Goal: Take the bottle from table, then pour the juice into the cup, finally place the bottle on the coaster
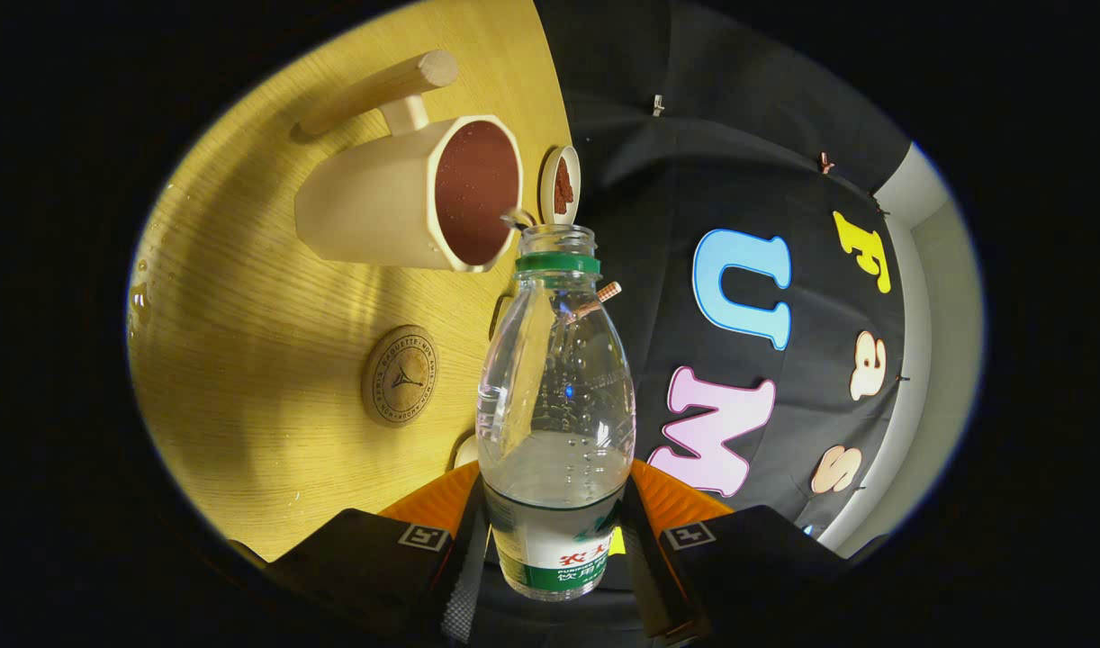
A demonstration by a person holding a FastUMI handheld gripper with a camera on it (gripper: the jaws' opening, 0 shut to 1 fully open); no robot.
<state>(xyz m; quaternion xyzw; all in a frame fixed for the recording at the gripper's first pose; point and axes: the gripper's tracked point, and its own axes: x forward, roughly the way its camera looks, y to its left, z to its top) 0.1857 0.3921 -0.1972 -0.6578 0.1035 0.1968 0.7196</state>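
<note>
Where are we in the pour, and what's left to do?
Done: the bottle is off the wooden table, clamped between both fingers of the tool. In hand: it is tipped, open mouth at the rim of the cup, a thin stream running in. Left: finish pouring, then stand the bottle on the round coaster, which sits bare beside the bottle.
</note>
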